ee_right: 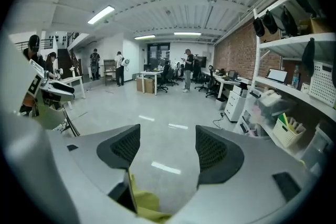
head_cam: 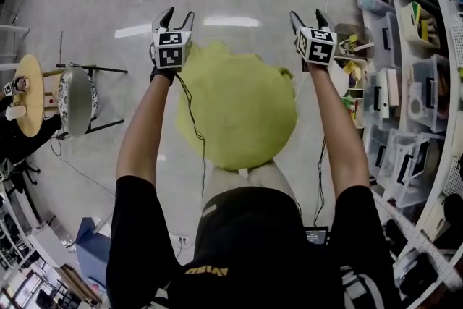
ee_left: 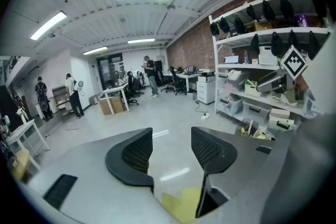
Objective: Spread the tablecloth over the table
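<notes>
head view: left gripper (head_cam: 179, 15) above tablecloth (head_cam: 239, 112)

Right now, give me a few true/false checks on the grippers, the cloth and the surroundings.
1. The left gripper and the right gripper both have their jaws apart. True.
2. In the head view the tablecloth lies spread below and between the two grippers. True.
3. The tablecloth is blue. False: it is yellow-green.
4. The right gripper clamps a corner of the tablecloth. False: its pads press on nothing.
5. The storage shelves stand on the person's left. False: the shelves, loaded with bins, are on the right.
</notes>
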